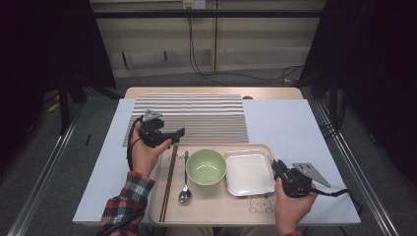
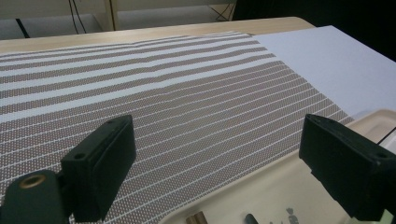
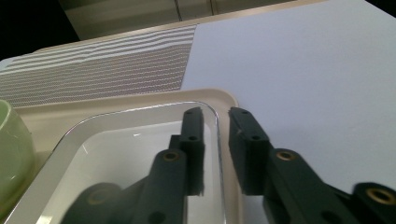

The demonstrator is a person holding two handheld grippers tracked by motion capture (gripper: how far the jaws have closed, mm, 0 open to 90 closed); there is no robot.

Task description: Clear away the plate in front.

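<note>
right gripper (image 3: pixel 216 154): my jaws straddle the rim of the glossy white square dish (image 3: pixel 140 158), narrow gap, pads not pressing
dish: in the beige tray (image 1: pixel 216 209), right of the round green bowl (image 1: pixel 206 166)
left gripper (image 2: pixel 217 172): my jaws wide apart, nothing between, over the woven striped placemat (image 2: pixel 154 93)

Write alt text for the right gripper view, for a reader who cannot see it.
The right gripper straddles the right rim of a white square dish on a beige tray, its jaws slightly apart and not visibly pressing it. A green bowl sits at left; a striped placemat lies beyond.
</note>
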